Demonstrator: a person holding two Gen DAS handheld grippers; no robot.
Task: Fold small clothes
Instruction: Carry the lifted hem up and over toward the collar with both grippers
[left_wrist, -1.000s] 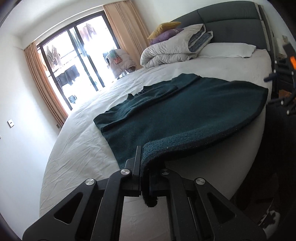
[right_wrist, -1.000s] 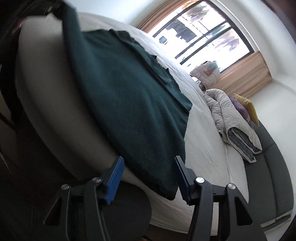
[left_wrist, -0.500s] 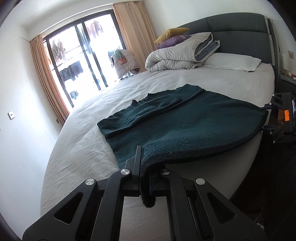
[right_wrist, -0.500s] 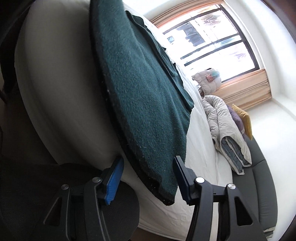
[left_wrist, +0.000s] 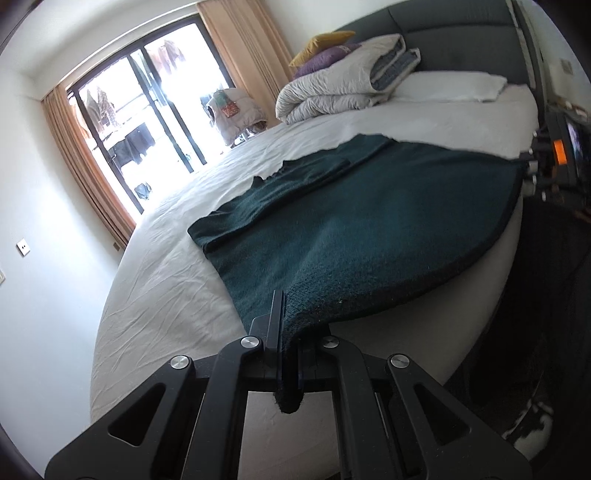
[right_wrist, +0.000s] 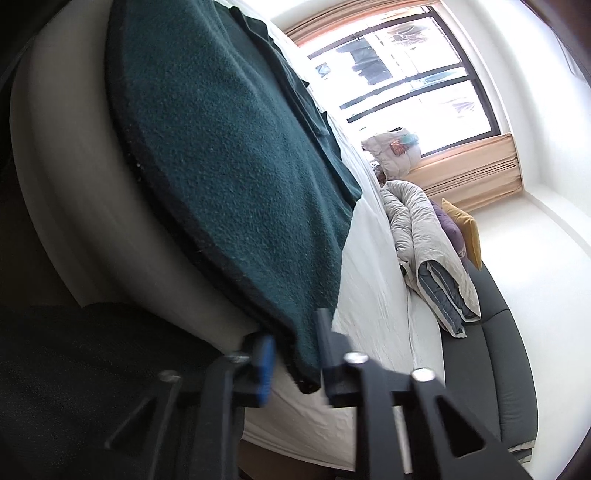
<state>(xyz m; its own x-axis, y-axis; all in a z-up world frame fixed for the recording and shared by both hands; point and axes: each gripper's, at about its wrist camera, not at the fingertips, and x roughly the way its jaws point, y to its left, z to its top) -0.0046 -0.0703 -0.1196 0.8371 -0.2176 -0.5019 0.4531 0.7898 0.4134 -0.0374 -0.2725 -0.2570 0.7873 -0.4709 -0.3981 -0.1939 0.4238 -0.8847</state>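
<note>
A dark green fleece garment (left_wrist: 354, 229) lies spread on the white bed (left_wrist: 162, 280), its hem hanging over the near edge. My left gripper (left_wrist: 288, 332) is shut on the garment's near hem corner. In the right wrist view the same garment (right_wrist: 229, 147) fills the upper left. My right gripper (right_wrist: 295, 354) has its jaws narrowed around the other hem corner, with a small gap still showing beside the blue pad (right_wrist: 264, 369). The right gripper also shows at the far right of the left wrist view (left_wrist: 554, 162).
A folded grey duvet (left_wrist: 343, 77) with purple and yellow cushions (left_wrist: 325, 48) and a white pillow (left_wrist: 450, 85) lie at the dark headboard (left_wrist: 458, 33). A large window with curtains (left_wrist: 140, 122) is beyond the bed. Dark floor lies beside the bed's edge (left_wrist: 546, 332).
My right gripper's jaws have closed in from wide open around the garment's hem corner, and the view has rolled. My left gripper has kept its hold and shifted slightly.
</note>
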